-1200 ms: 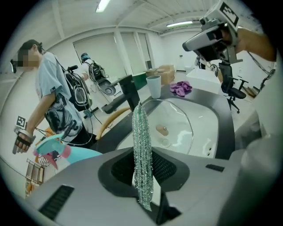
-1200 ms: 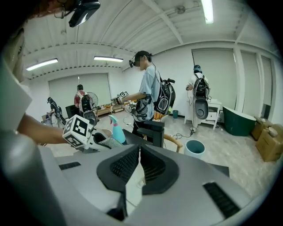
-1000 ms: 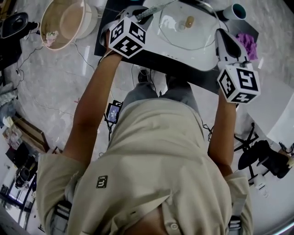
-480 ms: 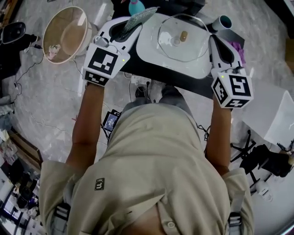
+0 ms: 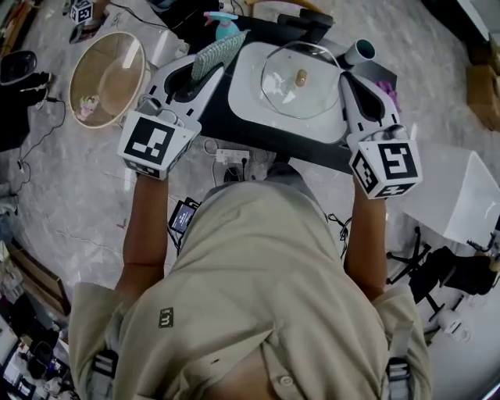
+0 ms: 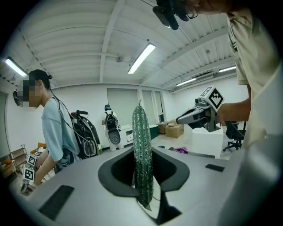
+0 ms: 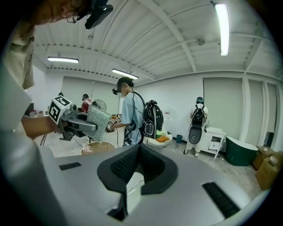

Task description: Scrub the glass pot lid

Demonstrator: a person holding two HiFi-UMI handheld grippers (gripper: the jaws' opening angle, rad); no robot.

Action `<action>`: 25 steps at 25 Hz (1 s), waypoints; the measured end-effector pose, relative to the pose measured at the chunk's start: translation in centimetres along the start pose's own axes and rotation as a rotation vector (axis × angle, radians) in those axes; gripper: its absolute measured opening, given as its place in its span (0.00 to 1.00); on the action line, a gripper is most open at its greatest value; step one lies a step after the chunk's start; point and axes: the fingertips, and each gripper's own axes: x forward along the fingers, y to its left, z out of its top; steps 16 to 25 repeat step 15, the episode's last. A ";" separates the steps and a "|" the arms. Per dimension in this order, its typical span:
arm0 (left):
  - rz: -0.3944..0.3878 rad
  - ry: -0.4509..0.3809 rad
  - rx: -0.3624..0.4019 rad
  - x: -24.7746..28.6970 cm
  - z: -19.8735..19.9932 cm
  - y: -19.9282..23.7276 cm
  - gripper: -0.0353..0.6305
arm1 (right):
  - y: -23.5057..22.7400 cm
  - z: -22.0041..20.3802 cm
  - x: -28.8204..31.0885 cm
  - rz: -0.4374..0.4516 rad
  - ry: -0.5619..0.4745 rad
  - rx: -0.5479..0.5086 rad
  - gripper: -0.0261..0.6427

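Note:
The round glass pot lid [image 5: 301, 70] with a tan knob lies flat on a white tray [image 5: 246, 90] on the dark table. My left gripper [image 5: 205, 66] is left of the lid and is shut on a green mesh scrub pad [image 5: 219, 52]. In the left gripper view the pad [image 6: 142, 154] stands upright between the jaws. My right gripper [image 5: 346, 78] hovers at the lid's right edge, jaws together with nothing in them. The right gripper view shows the jaws [image 7: 135, 154] pointing level into the room, so the lid is out of sight there.
A tan basin [image 5: 105, 74] sits on the floor to the left. A teal spray bottle [image 5: 221, 23], a teal cup [image 5: 361, 51] and a purple cloth [image 5: 388, 90] ring the tray. A white box [image 5: 461, 195] stands at right. Another person [image 7: 130, 117] stands nearby.
Both grippers have drawn back toward my body, away from the lid. The left one, still holding the pad, moved left and lower in the head view.

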 end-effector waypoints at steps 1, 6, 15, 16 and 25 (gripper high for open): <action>-0.003 -0.001 0.004 -0.3 -0.1 0.0 0.18 | 0.3 0.2 0.0 0.001 -0.001 -0.003 0.07; -0.023 -0.016 -0.025 -1.6 -0.1 -0.4 0.18 | 1.6 1.1 -0.3 0.001 -0.004 -0.017 0.07; -0.023 -0.003 -0.015 -3.9 -2.0 -0.3 0.18 | 3.5 1.2 -0.6 0.006 0.008 -0.026 0.07; -0.023 -0.003 -0.015 -3.9 -2.0 -0.3 0.18 | 3.5 1.2 -0.6 0.006 0.008 -0.026 0.07; -0.023 -0.003 -0.015 -3.9 -2.0 -0.3 0.18 | 3.5 1.2 -0.6 0.006 0.008 -0.026 0.07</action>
